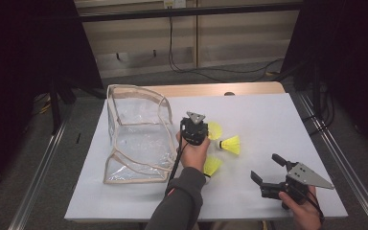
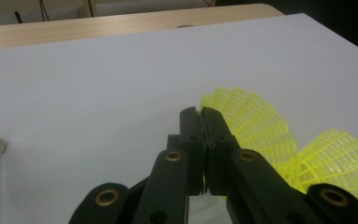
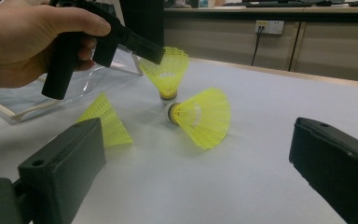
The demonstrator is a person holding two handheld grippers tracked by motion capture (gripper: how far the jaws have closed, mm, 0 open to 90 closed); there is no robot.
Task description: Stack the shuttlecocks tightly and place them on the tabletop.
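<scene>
Table (image 1: 268,115) carries a clear bag (image 1: 136,139) at left, mouth open, with three yellow shuttlecocks just right of it. Left gripper (image 1: 206,125) is clenched on the skirt rim of the far shuttlecock (image 3: 166,72), which stands cork down. Right gripper (image 1: 264,168) rests near the front edge, jaws released, holding nothing. Judgement: thin mesh may slip; lift slowly, keep the pinch firm, carry over the bag mouth before releasing.
</scene>
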